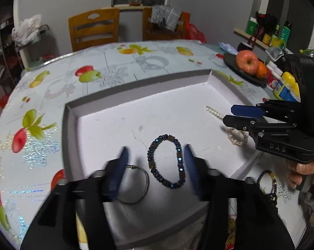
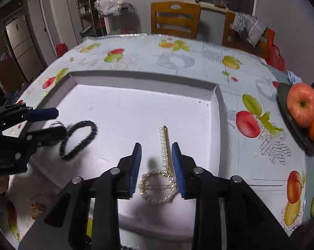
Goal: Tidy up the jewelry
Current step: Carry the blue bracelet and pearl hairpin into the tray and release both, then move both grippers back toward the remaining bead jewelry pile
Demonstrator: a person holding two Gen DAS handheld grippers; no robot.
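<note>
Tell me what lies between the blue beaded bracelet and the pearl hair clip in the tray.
Nothing: in the right wrist view, only bare white tray floor separates the blue beaded bracelet from the pearl hair clip.

Dim room, bright overhead glare on the white tray (image 1: 73,112) floor. Soft shadows under blurred left gripper fingers (image 1: 120,166). Strong fisheye bending and black vignetting at corners.

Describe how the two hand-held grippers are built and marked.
Both are matte black plastic with silver pivot bolts and flat blue ribbed finger pads. The left hand-held gripper shows blurred. The right hand-held gripper bears embossed letters "DAS" and a small green light on its body, seen from the left wrist.
</note>
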